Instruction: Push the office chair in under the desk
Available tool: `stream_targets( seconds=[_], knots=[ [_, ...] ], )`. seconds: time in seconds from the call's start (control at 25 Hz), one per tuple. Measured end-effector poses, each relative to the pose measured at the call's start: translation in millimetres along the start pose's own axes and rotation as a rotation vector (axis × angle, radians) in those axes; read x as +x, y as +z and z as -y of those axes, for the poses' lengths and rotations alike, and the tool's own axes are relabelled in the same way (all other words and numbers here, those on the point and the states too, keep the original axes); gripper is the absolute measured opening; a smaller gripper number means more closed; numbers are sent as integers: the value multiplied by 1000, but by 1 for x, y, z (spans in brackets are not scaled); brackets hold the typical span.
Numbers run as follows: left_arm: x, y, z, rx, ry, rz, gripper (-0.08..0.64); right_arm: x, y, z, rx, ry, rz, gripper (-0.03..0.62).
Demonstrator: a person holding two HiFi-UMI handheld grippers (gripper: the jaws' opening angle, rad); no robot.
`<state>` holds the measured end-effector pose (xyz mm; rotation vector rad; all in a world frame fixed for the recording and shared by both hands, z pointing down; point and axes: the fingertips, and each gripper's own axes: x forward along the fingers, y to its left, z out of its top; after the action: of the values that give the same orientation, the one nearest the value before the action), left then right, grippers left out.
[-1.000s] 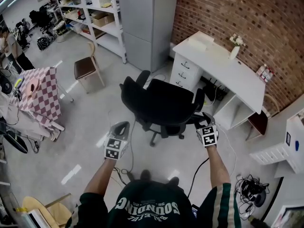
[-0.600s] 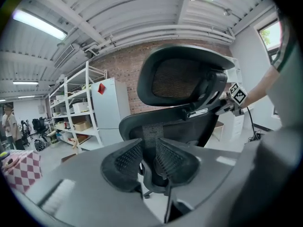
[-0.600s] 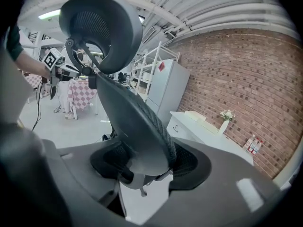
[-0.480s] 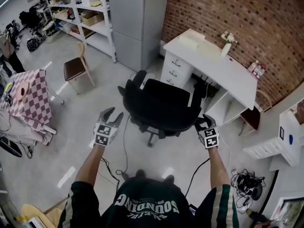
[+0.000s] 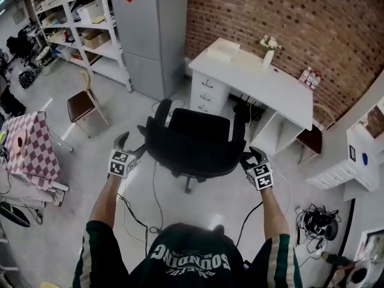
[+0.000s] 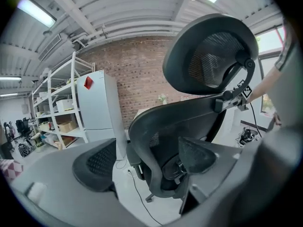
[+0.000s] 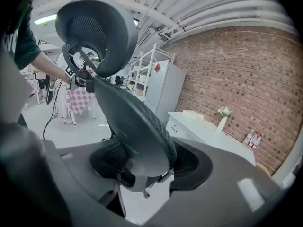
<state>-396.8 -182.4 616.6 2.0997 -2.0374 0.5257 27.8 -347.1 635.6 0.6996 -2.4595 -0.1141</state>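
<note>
Our right tongs [image 5: 248,156] clamp the black mesh office chair [image 5: 192,138] by its backrest; our left tongs [image 5: 131,145] are opening around it.

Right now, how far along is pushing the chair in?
Done: the right gripper clamps the office chair by its back edge. In hand: the left gripper, jaws opening, sits beside the other edge, gripping nothing. Left: the whole push; the chair stands short of the desk.

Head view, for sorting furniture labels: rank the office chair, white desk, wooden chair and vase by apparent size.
1. White desk and office chair: alike, and the chair is nearer the camera; unranked.
2. Wooden chair.
3. Vase.
</note>
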Motion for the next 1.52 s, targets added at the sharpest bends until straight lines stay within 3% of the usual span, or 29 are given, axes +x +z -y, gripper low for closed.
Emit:
stream_targets(
  seconds=[0.32,0.6,1.52],
  knots=[
    [37,-8,-10,41,-75,-49,422,4,-1,2,14,-1,-12,261],
    [55,-4,-12,21,-59,0,255,4,-3,1,28,-12,-25,261],
    [40,-5,17,-59,-26,-12,239,-21,-21,11,135,-72,-17,261]
  ],
)
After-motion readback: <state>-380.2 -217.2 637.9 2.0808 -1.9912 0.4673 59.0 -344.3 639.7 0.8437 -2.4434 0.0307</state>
